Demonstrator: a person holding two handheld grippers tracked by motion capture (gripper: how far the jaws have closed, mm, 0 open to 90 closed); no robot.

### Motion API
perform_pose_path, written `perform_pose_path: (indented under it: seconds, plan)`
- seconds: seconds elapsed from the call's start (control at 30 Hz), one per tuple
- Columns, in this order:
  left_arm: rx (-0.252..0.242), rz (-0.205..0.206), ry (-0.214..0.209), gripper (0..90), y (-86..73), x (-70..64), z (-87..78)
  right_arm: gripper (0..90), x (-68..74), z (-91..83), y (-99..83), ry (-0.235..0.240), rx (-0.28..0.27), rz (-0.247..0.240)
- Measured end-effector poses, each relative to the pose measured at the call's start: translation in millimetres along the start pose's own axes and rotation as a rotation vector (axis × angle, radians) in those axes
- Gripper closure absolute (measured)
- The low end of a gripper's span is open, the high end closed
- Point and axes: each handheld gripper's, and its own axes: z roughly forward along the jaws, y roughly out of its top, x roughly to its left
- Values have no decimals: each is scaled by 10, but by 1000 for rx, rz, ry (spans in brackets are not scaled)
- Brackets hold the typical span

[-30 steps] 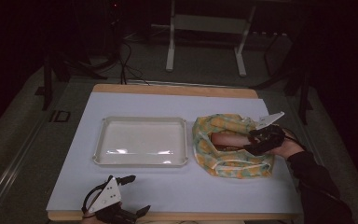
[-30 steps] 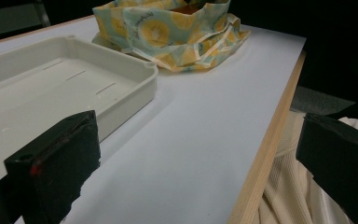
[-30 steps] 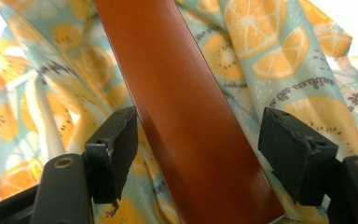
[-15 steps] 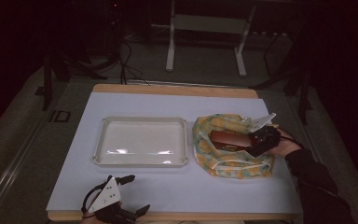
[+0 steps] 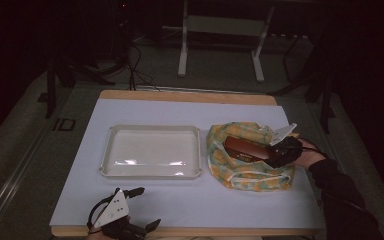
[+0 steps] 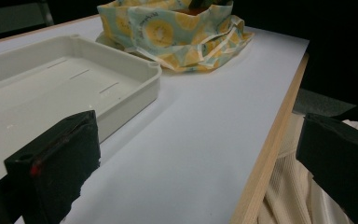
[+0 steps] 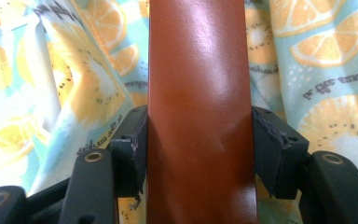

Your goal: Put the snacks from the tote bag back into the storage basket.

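While the high view looks down on the white table (image 5: 190,200), the right gripper (image 5: 279,152) reaches into the fruit-print cloth bag (image 5: 245,172) at the table's right side and clamps the near end of a brown case (image 5: 245,149), which lies across the bag's open mouth, not yet clear of it. The cream tray (image 5: 151,151) sits just left of the bag and holds nothing. The left gripper (image 5: 139,212) rests at the table's near edge, well apart from both.

In the left gripper view, the left gripper's jaws stand wide apart with only the bare table between them; the tray (image 6: 135,84) lies ahead to the left, the bag (image 6: 177,32) beyond it.

In the right gripper view, the black jaws press against both long sides of the brown case (image 7: 198,116), with the bag's printed cloth (image 7: 74,93) around it.

As I judge it, the grasp is made, but lifting the case free and setting it in the tray, if that is the aim, remain to be done.
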Motion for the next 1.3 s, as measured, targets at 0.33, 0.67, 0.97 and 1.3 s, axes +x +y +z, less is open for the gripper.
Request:
perform_pose_path:
  seconds: [0.33, 0.67, 0.97, 1.3]
  plan:
    - [1, -1, 0, 0, 1, 3, -1, 430, -18, -149, 39, -3, -35, -14]
    - [1, 0, -2, 0, 1, 1, 1, 430, -31, -366, 120, -28, -71, -29]
    - [2, 0, -5, 0, 0, -1, 3, 430, -40, -551, 232, -53, -89, -48]
    - [0, -2, -6, 0, -2, -2, 2, 430, -46, -738, 381, -70, -98, -75]
